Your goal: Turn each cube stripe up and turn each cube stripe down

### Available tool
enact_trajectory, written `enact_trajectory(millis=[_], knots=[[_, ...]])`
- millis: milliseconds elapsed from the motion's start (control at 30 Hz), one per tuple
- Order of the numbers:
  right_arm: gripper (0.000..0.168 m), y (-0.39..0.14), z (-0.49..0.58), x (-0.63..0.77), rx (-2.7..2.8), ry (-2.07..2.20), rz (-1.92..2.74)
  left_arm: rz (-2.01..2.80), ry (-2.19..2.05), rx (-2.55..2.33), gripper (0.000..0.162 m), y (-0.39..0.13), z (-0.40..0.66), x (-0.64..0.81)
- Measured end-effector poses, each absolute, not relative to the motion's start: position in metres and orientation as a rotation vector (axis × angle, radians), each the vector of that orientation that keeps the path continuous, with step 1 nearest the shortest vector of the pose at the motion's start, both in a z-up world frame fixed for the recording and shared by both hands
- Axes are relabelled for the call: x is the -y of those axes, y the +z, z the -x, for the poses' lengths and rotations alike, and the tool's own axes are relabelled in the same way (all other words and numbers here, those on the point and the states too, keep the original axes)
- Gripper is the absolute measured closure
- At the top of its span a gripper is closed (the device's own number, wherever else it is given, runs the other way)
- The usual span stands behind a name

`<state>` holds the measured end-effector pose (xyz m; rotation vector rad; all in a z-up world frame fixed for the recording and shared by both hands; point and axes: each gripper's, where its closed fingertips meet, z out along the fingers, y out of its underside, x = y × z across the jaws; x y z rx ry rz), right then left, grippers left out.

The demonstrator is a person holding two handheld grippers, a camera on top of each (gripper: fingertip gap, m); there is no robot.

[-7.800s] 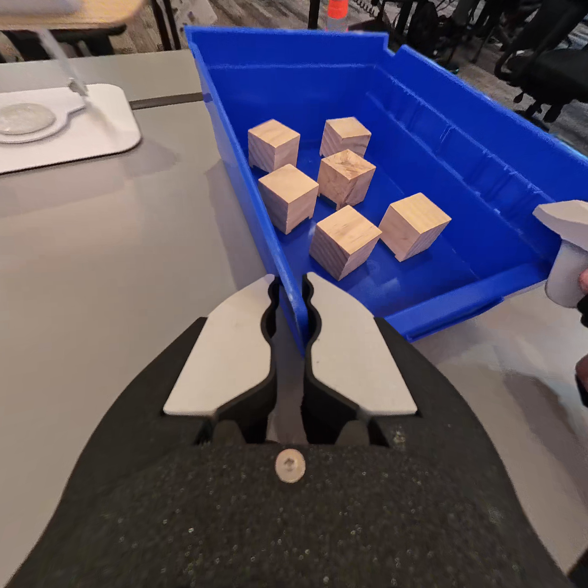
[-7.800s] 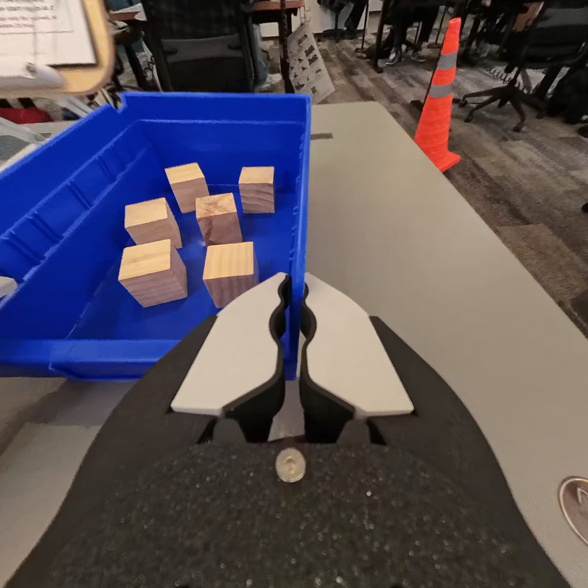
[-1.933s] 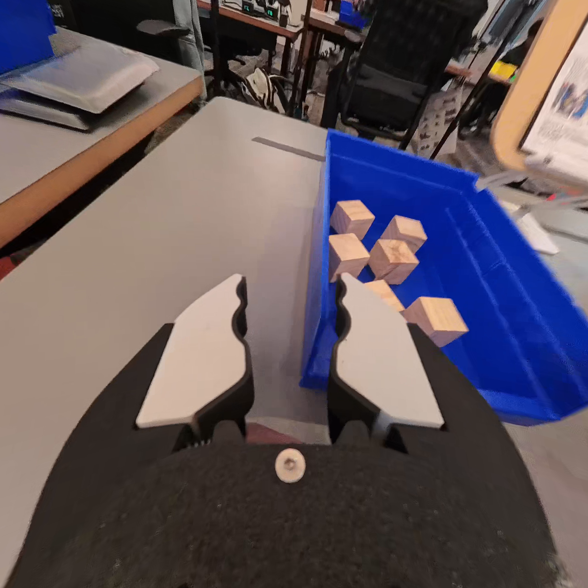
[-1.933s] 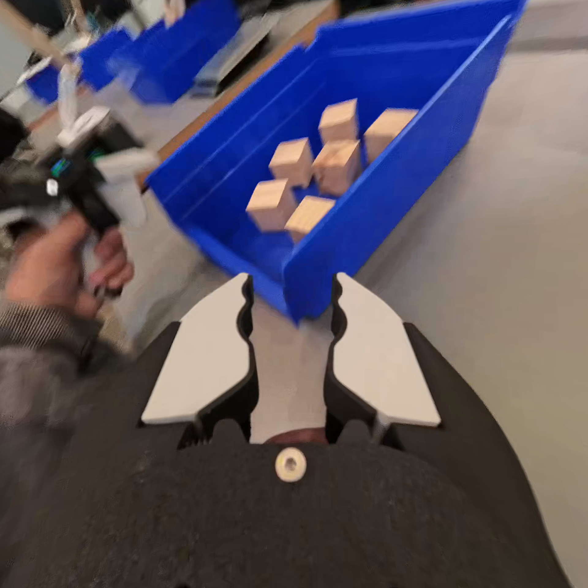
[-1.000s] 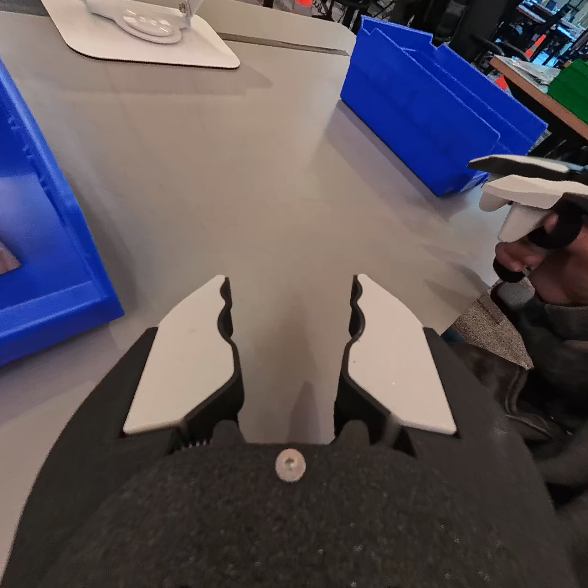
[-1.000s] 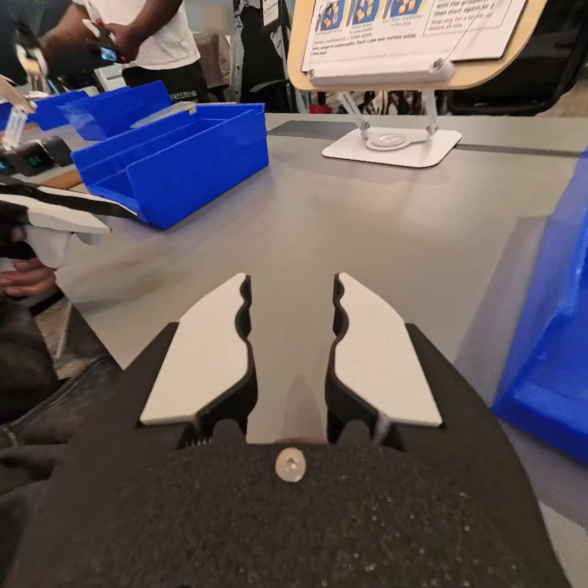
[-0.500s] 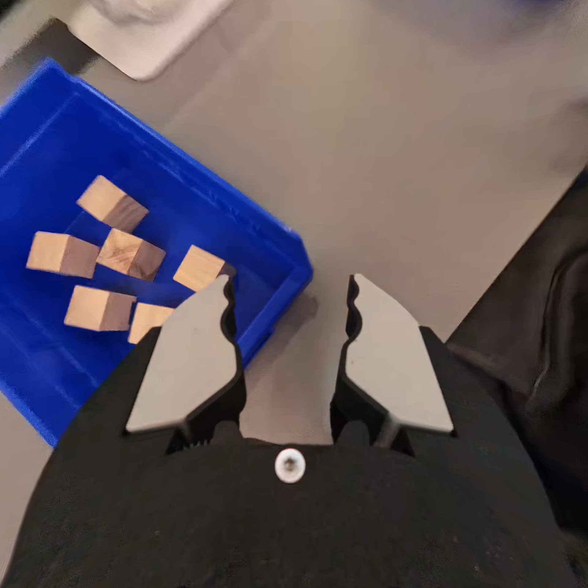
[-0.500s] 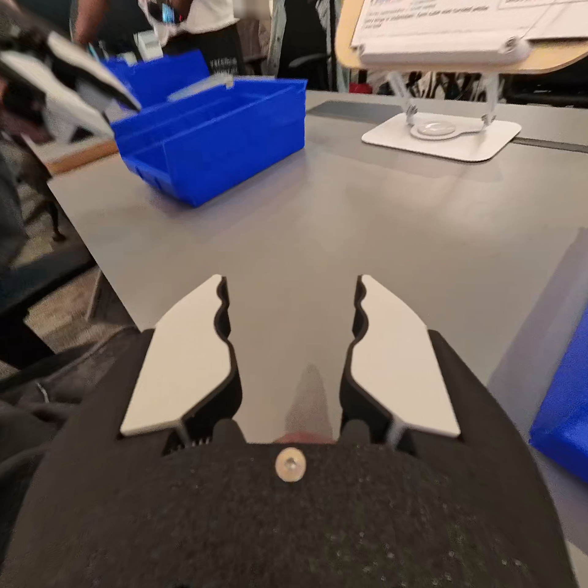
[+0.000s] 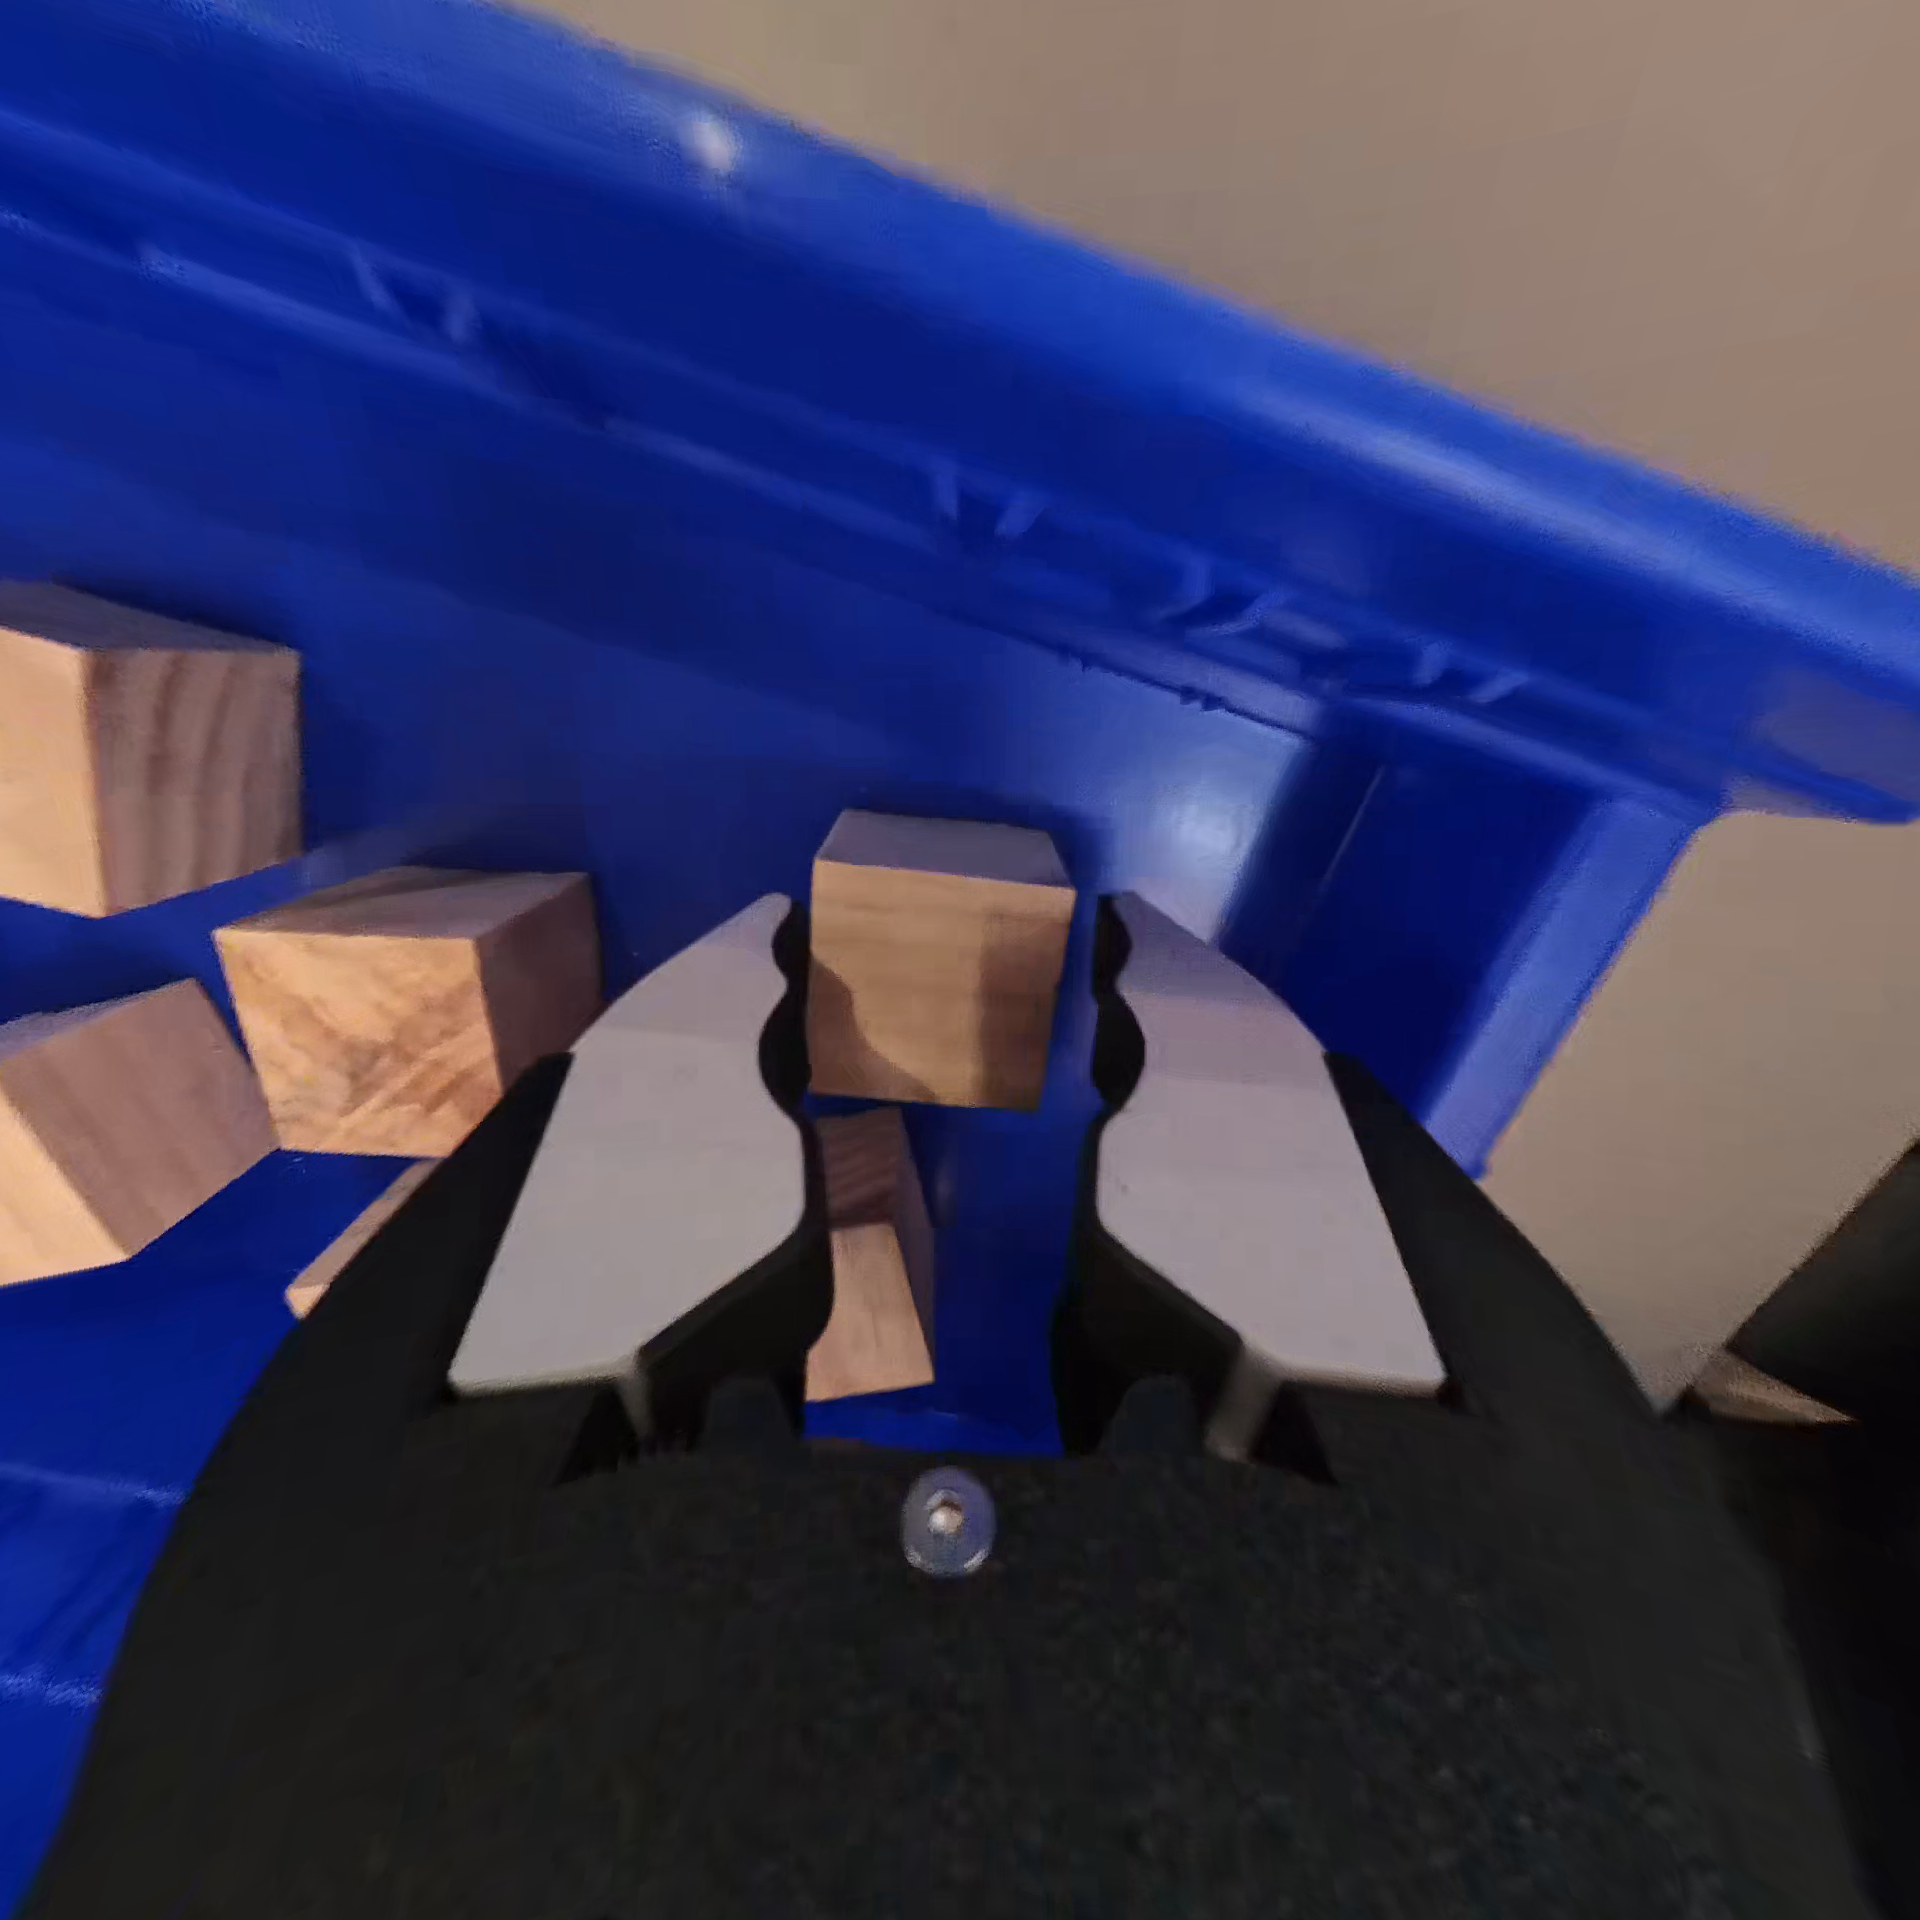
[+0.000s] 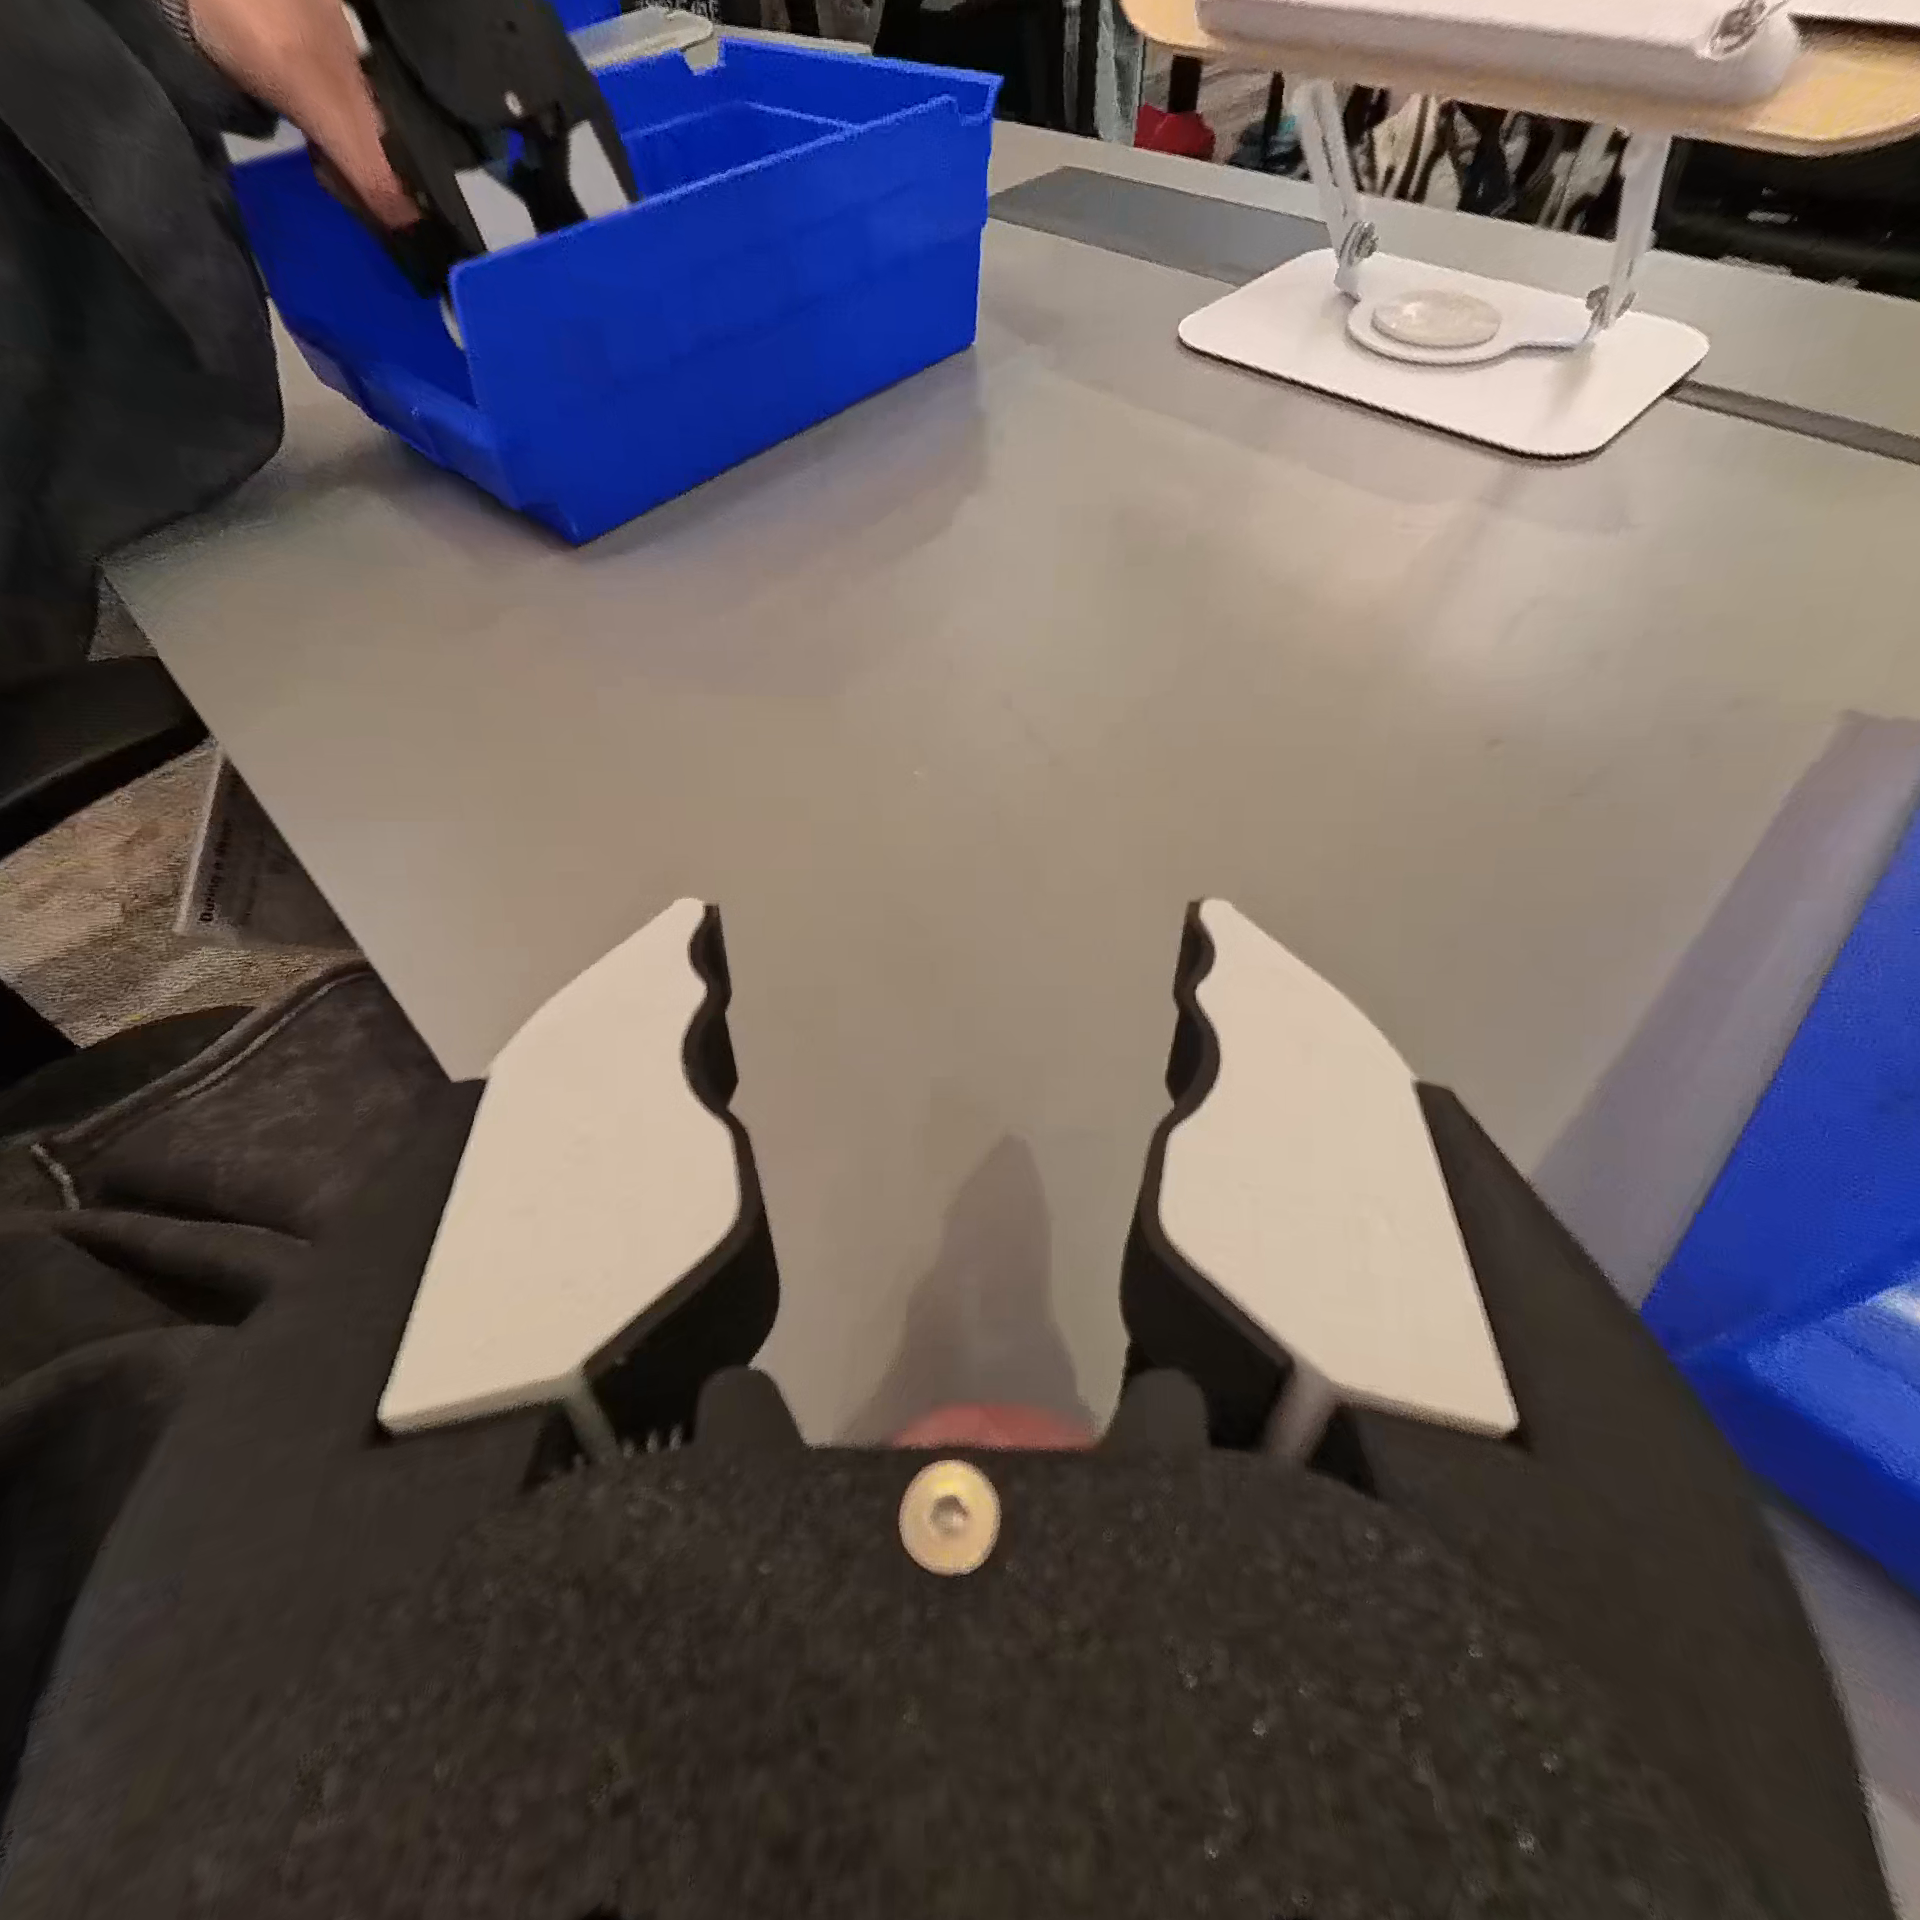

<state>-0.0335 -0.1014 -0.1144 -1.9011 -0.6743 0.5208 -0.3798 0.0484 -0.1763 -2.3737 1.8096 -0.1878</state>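
Half a second ago our left gripper (image 9: pixel 943 961) hung high over the near corner of the blue bin (image 9: pixel 1039 436); now it has dropped inside, and its fingers straddle one wooden cube (image 9: pixel 935 966) standing near the bin's end wall, close to that corner. Its jaws are parted slightly wider than the cube: the left finger looks close to or just touching the cube's side, while a sliver of blue shows between the cube and the right finger, so nothing is gripped yet. No stripe shows on the faces we can see, so we cannot tell which way this cube lies. To do this step well, we judge we should centre the cube between the pads, close squarely on two opposite flat faces, lift just clear of the floor, and roll the wrist without knocking the neighbouring cubes (image 9: pixel 405 1008) to the left or the one lying under the gripper. Our right gripper (image 10: pixel 951 997) hovers wide open and empty over the grey tabletop (image 10: pixel 1039 675), well apart from the bin (image 10: pixel 717 281), near the table's front edge.
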Motion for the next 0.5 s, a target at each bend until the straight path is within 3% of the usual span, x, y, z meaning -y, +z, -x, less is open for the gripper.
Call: enact_trajectory(millis=[33, 233, 367, 500], knots=[[0.088, -0.117, 0.034, 0.101, 0.682, 0.535, 1.909, 2.373, -0.160, -1.837, 0.117, -0.182, 0.383, -0.049], [0.102, -0.136, 0.042, 0.107, 0.818, 0.522, 1.943, 2.241, 0.025, -1.899, 0.118, -0.174, 0.395, -0.063], [0.096, -0.139, 0.051, 0.111, 0.812, 0.600, 1.962, 2.285, -0.075, -1.624, 0.117, -0.127, 0.401, -0.071], [0.093, -0.134, 0.057, 0.113, 0.754, 0.694, 2.015, 2.207, -0.446, -1.231, 0.118, -0.070, 0.378, -0.071]])
